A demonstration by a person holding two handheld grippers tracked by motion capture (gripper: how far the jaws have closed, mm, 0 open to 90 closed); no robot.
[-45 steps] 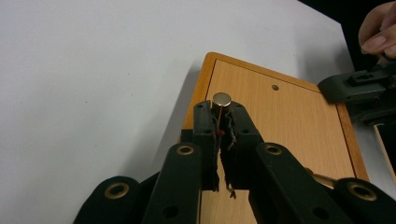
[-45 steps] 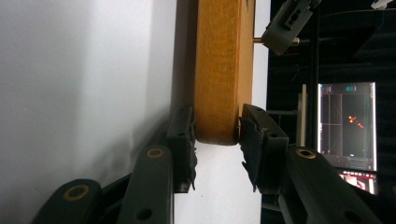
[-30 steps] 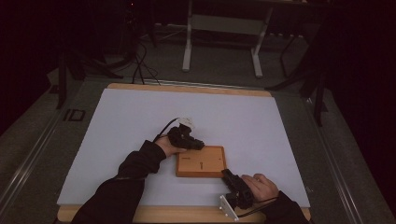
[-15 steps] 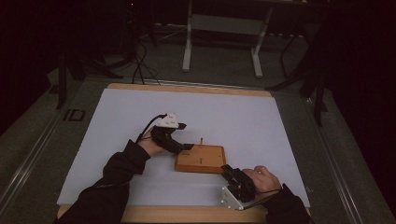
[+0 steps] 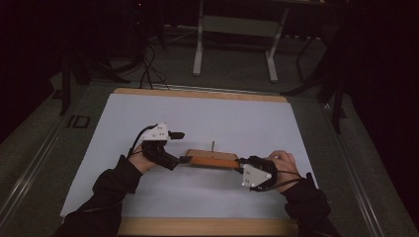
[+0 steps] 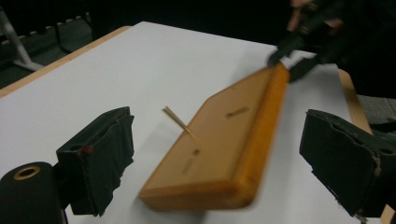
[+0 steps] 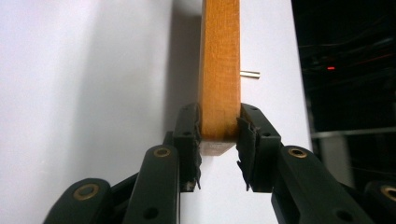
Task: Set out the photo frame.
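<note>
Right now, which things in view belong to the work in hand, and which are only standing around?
Belong to the work:
- wooden board, clamped at one end by the right gripper
- thin peg standing in the board
- left gripper, jaws open around the board's other end

Only standing around:
- metal stand behind the table
- floor cables

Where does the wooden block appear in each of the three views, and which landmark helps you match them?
High view: wooden block at table centre, between the two grippers.
Left gripper view: block runs from bottom centre toward upper right, between open jaws, right gripper clamping its far end.
Right gripper view: block stands upright at centre, its near end clamped.
Shared landmark: the thin peg sticking out of the block.
</note>
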